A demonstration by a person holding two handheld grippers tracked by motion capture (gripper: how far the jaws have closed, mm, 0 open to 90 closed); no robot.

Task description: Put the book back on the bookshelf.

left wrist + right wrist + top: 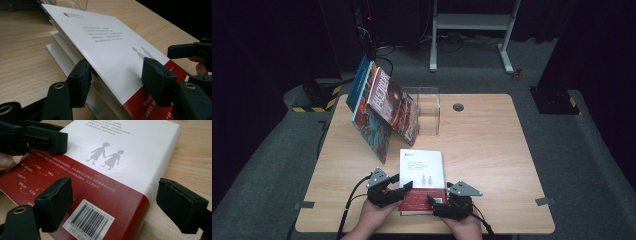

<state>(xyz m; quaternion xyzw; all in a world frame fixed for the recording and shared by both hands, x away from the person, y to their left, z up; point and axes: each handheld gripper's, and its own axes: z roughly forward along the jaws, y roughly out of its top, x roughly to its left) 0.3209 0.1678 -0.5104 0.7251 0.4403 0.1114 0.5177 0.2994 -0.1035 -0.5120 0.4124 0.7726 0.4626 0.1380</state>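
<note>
a: book [422, 180] lies flat on the desk [492, 150], back cover up, at the near edge between both hands.

b: and the left tongs [400, 186]?

a: in the left gripper view one jaw sits under the lifted back cover, against the page block, the other rests over the cover. partly spread; whether the pads actually press on the cover i cannot tell.

b: right tongs [438, 202]?

a: spread wide. in the right gripper view one jaw hovers over the red band by the barcode [88, 221], the other stands off the spine side, clear of it. nothing pinched.

b: so how far along?

a: early, i'd say. the cover is raised only a little at its left edge, and the book hasn't left the desk. the other books [382, 107] lean together against the clear stand [429, 107] at the back, well apart from this one. if it's meant to join them, lifting and carrying are all still to do.
</note>
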